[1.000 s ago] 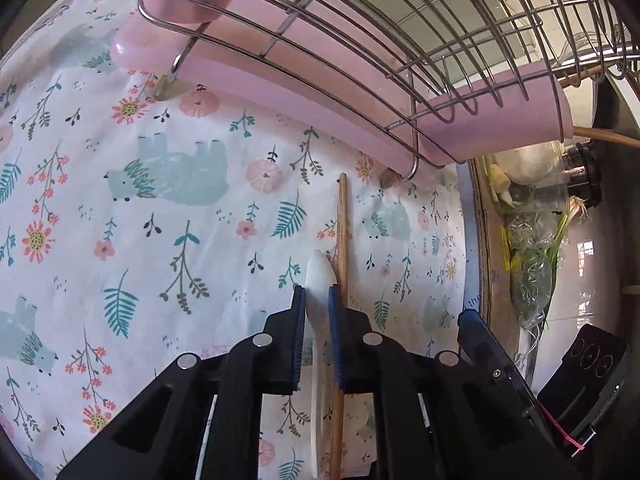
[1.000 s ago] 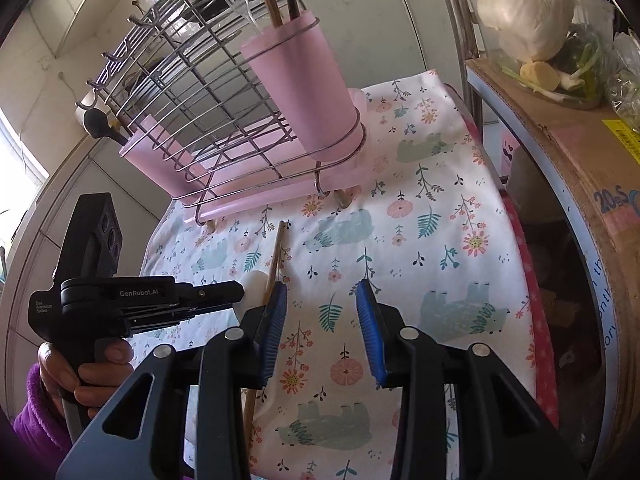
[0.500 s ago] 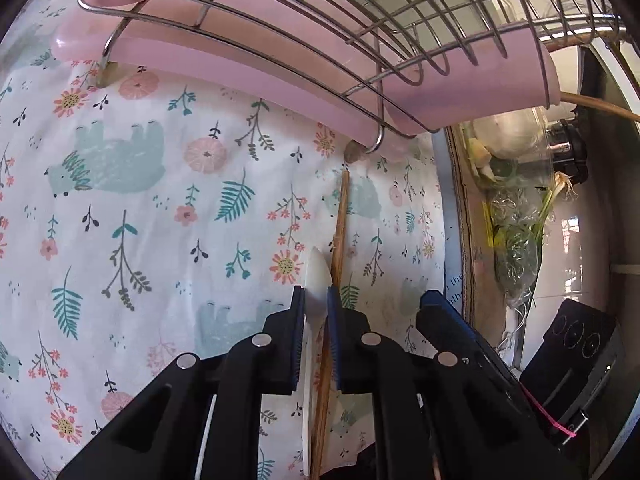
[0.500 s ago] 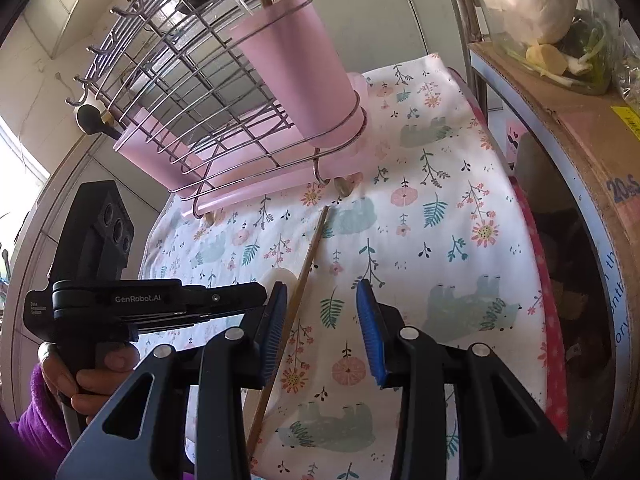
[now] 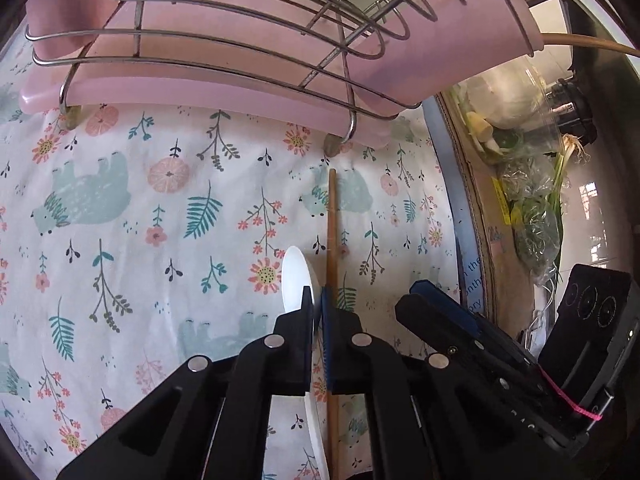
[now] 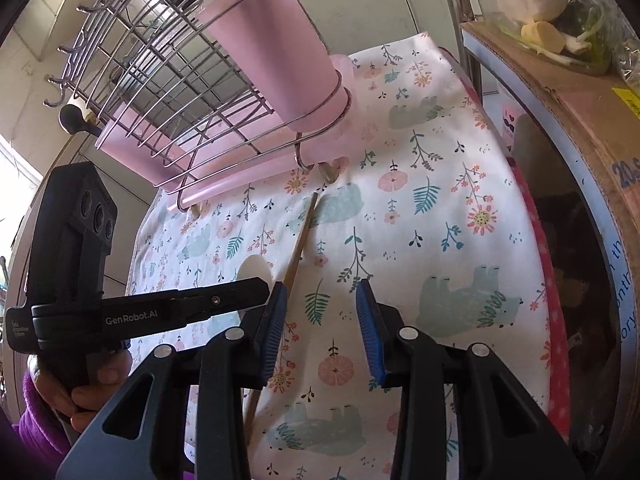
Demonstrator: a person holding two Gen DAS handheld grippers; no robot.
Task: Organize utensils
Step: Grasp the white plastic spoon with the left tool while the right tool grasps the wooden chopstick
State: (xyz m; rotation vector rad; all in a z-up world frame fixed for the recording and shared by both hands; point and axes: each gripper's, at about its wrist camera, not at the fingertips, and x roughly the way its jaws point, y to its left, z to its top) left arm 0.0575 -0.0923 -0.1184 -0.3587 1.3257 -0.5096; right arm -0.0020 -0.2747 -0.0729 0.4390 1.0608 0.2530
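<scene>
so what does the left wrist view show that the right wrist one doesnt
Only the left wrist view shows the left tool head-on, its blue pads closed on the white spoon, with the spoon's handle running back beneath it.

Only the right wrist view shows the pink utensil cup standing in the wire rack with handles poking out of it, the right tool open and empty, and the hand holding the left tool.

Both show the spoon, the wooden chopstick lying on the floral cloth, and the rack's pink tray.
</scene>
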